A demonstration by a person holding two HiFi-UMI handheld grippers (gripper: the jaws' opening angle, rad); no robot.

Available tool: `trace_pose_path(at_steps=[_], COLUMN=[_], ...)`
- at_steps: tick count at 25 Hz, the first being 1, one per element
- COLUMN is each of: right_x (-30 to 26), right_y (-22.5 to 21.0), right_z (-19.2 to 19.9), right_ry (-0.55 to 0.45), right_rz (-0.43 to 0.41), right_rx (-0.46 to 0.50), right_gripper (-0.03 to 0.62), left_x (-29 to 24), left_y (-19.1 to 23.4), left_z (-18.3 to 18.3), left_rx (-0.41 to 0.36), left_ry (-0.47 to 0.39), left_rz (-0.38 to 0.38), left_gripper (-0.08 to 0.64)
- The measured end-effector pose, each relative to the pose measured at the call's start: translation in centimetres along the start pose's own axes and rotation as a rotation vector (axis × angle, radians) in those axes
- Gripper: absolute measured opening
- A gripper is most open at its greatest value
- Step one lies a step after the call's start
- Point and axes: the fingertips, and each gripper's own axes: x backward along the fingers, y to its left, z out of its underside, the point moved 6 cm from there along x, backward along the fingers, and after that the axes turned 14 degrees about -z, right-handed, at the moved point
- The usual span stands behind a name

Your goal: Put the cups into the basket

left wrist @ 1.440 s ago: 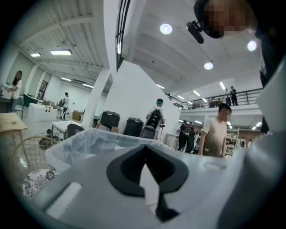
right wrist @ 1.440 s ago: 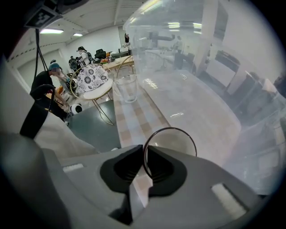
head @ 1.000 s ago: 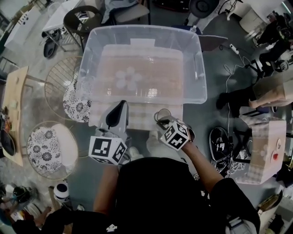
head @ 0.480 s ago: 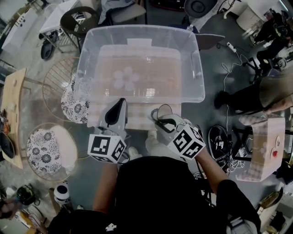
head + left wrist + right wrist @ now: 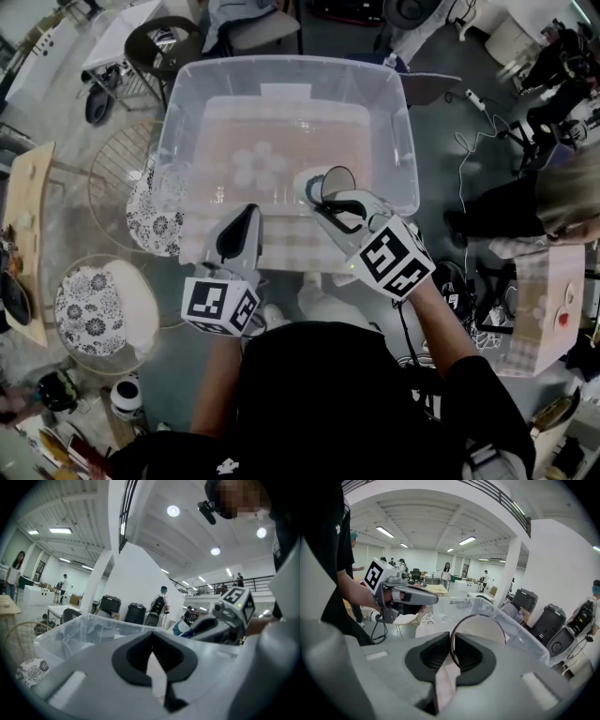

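**Head view.** The right gripper (image 5: 330, 199) gripped a clear cup (image 5: 335, 182) at the five o'clock edge of the clear basket (image 5: 405, 141), over its near wall. The left gripper (image 5: 246, 217) was held outside the basket, at its seven o'clock.

**Left gripper view.** The left fingers (image 5: 133, 654) met at their tips with nothing between them. The basket lay at nine o'clock.

**Right gripper view.** The right fingers (image 5: 429, 657) were closed on the cup's thin wall. Its round rim rose at twelve o'clock of the jaws.
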Motion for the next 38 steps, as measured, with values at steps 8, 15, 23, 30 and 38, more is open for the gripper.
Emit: trace_pose_path(at_steps=[8, 15, 23, 30, 38], right_x=[-2.2, -6.4, -12.9, -17.0, -20.0], right_y=[-6.7, -11.4, -16.3, -17.8, -18.2], right_z=[-0.2, 2.7, 8.6, 13.1, 18.0], right_ry=[0.084, 0.195, 0.363, 0.462, 0.566], right_rz=[0.003, -0.052, -0.132, -0.193, -0.231], right_rx=[0.029, -0.007, -0.089, -0.117, -0.125], right_gripper=[0.038, 0.038, 0.038, 0.038, 0.038], left_x=[-0.3, -0.8, -1.2, -0.9, -0.8], left_y=[0.7, 2.0, 3.0, 3.3, 3.3], left_z=[-0.5, -0.3, 0.0, 0.4, 0.7], left_rx=[-0.002, 0.000, 0.005, 0.011, 0.013], left_ry=[-0.004, 0.008, 0.014, 0.019, 0.025], left_rz=[-0.056, -0.125, -0.197, -0.265, -0.327], left_gripper=[0.006, 0.006, 0.006, 0.006, 0.006])
